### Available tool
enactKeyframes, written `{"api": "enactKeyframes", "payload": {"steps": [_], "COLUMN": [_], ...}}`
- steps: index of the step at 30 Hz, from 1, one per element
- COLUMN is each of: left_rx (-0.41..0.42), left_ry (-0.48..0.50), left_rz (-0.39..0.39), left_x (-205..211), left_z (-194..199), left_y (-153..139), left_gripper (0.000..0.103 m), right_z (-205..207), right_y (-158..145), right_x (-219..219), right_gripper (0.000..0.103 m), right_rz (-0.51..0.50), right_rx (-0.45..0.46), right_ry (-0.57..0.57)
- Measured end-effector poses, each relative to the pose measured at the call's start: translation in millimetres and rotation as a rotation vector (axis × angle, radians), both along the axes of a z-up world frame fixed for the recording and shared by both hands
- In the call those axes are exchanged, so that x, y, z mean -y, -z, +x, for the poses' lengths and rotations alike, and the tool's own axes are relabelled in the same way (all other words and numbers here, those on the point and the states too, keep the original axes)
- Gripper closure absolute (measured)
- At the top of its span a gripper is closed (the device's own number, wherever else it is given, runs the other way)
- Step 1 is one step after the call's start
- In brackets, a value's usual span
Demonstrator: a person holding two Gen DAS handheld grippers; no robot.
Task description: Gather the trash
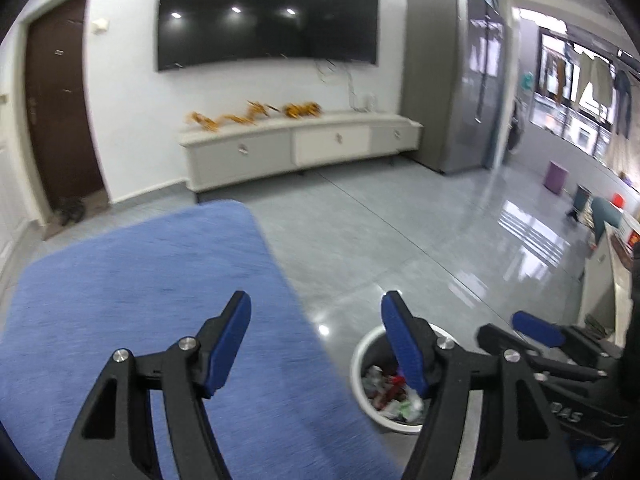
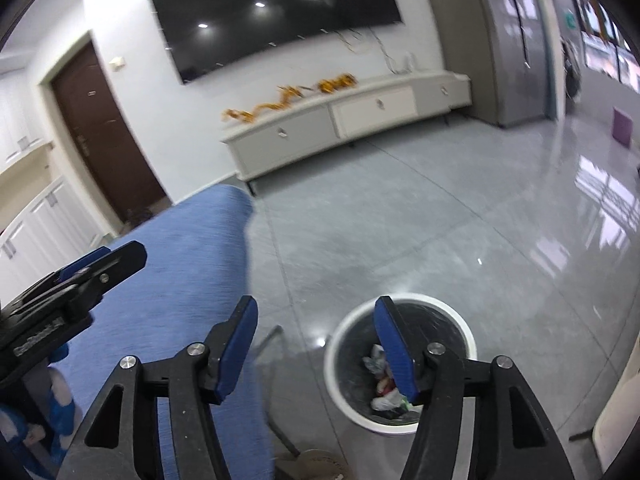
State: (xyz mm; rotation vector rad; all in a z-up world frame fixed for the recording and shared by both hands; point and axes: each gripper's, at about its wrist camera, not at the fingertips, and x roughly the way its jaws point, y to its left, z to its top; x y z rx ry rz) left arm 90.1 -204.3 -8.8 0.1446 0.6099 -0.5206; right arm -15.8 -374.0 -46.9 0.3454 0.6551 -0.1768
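Left gripper (image 1: 316,320) hanging with jaws spread, nothing between them, right gripper (image 2: 316,324) likewise gaping, white trash bin (image 2: 348,396) sitting just below its right finger, crumpled trash (image 2: 386,402) lying inside, blue tabletop (image 1: 140,300) lying under the left one.

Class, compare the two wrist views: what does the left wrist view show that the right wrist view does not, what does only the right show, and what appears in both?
Only the left wrist view shows clothes hanging by the window and the right gripper at its right edge. Only the right wrist view shows white cabinets, the left gripper at its left edge and a thin metal leg below the blue surface. Both show the white trash bin holding crumpled trash, the blue surface, the wall TV, the low cabinet and open, empty jaws.
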Motion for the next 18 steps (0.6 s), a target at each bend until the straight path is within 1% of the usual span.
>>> {"api": "enactKeyframes", "payload": {"steps": [1, 3, 5, 8, 9, 10, 13, 14, 18], "left_rx": [0.018, 0.052, 0.075, 0.129, 0.139, 0.14, 0.161, 0.167, 0.16], "left_ry": [-0.025, -0.074, -0.121, -0.197, -0.22, -0.236, -0.285, -0.296, -0.337], "left_rz": [-0.001, 0.003, 0.01, 0.001, -0.007, -0.01, -0.015, -0.019, -0.024], "left_x": [-12, -35, -52, -79, -89, -95, -112, -116, -128], "left_z": [-4, -12, -18, -29, -32, -33, -35, -35, -35], "left_y": [-4, -11, -15, -21, -23, -23, -23, -22, -16], "left_gripper": [0.037, 0.036, 0.022, 0.014, 0.013, 0.009, 0.0, 0.0, 0.0], "right_z": [-3, -7, -10, -9, -7, -5, 0, 2, 8], "right_y": [-7, -18, -25, -30, -30, -29, -24, -23, -14], "right_x": [-10, -26, -44, -66, -72, -78, -90, -93, -99], "right_gripper": [0.04, 0.034, 0.03, 0.023, 0.02, 0.019, 0.01, 0.006, 0.003], "right_rz": [-0.015, -0.041, -0.073, -0.115, -0.127, -0.142, -0.183, -0.192, -0.216], "right_rx": [0.016, 0.04, 0.059, 0.076, 0.079, 0.079, 0.077, 0.076, 0.075], "right_ry": [-0.014, -0.036, -0.055, -0.076, -0.078, -0.075, -0.063, -0.058, -0.02]}}
